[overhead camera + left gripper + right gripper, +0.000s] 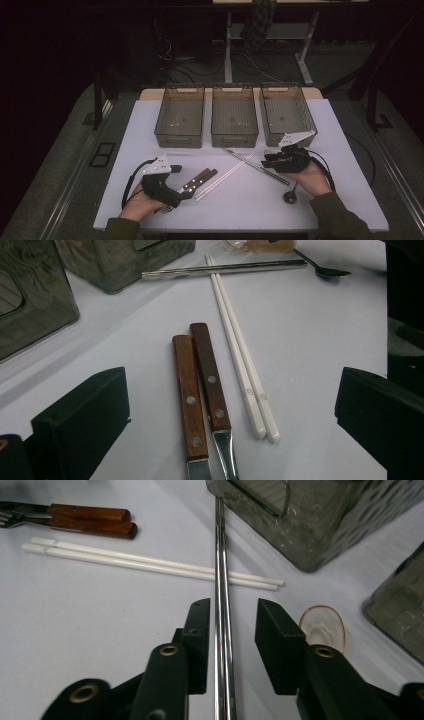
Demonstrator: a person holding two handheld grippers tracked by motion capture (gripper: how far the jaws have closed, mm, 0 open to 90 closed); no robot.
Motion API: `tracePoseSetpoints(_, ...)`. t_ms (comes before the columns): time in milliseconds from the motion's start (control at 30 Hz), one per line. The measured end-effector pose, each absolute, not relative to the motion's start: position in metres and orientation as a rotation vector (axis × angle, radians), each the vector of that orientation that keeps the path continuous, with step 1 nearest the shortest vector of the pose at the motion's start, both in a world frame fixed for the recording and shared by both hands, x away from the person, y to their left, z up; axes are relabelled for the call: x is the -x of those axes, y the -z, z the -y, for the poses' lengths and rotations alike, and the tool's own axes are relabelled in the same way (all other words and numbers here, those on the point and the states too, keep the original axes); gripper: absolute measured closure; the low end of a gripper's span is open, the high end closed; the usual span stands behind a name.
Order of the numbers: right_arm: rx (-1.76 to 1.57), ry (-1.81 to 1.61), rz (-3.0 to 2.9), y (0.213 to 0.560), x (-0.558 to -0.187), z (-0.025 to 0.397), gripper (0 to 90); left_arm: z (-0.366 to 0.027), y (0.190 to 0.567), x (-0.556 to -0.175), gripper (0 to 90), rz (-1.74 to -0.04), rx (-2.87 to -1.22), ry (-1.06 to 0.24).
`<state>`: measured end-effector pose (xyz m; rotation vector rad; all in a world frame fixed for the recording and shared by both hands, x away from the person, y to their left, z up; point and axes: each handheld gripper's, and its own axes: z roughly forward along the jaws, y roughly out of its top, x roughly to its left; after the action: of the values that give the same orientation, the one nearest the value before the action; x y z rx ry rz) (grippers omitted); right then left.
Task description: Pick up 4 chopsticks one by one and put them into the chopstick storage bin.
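Fingers spread wide on left gripper (172,187), lower left, over two wooden-handled utensils (200,390); white plastic chopsticks (240,355) beside. Right gripper (231,630) part-open astride steel chopsticks (221,605), mid-right, not clamped. Three grey mesh bins (235,117) up top empty: sorting not started.

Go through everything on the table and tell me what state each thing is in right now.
Left claw: open, jaws either side of the wooden-handled cutlery.
Right claw: open, straddling the metal chopsticks.
Metal chopsticks: flat on the table, crossing the white pair.
White chopsticks: flat, side by side.
Wooden-handled cutlery: flat, side by side.
Three bins: upright, empty.
Spoon: flat on the table.
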<state>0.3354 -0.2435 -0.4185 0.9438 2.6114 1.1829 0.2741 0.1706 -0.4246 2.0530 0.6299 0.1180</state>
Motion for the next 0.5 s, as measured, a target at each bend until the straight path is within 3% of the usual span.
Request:
tracePoseSetpoints(133,-0.935,-1.147,-2.643,0.4209,-0.3361,0.2445,76.7,-0.1711,0.4245,-0.2737,0.0,-0.631,-2.051,-0.116)
tracePoseSetpoints(500,-0.916,-1.078,-2.694,0.428,-0.3348,0.2425,78.4,-0.1701,0.4243,-0.2734,0.0,-0.621,-2.058,-0.115)
